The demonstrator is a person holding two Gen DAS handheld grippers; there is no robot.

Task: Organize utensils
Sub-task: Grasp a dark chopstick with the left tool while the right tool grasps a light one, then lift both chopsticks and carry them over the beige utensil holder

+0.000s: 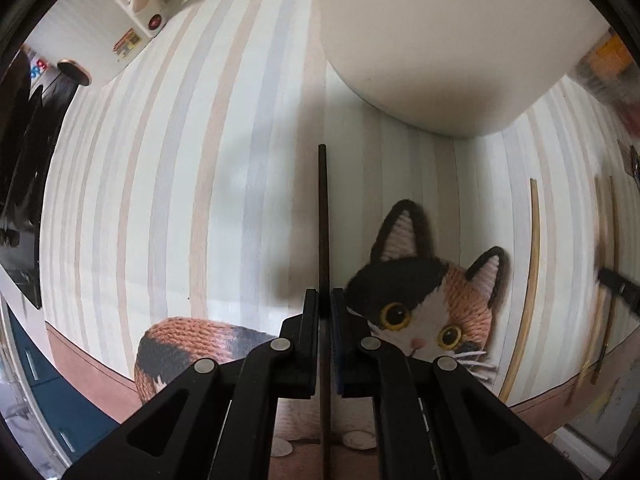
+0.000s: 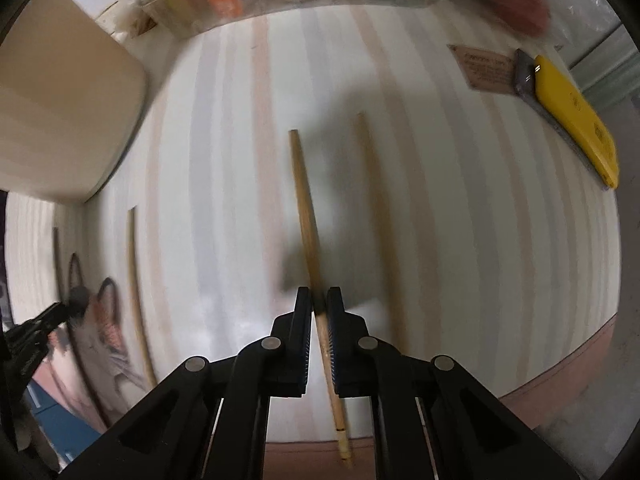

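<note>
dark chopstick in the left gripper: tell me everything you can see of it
The dark chopstick is a thin, straight, dark brown stick, wood by the look of it, plain and unmarked. The left gripper is shut on it partway along, with both pads pressed against its sides. One end runs ahead of the fingers over the striped tablecloth, beside the printed cat; the other passes back between the gripper's arms and out of frame. Whether it touches the cloth cannot be told.

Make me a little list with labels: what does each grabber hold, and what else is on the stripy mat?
left gripper: jaws shut on the dark chopstick
right gripper: jaws shut on a light chopstick
loose chopsticks: two more lie flat on the striped mat
mat picture: cat face
cream container: stands on the mat
yellow phone: at the mat's edge
</note>
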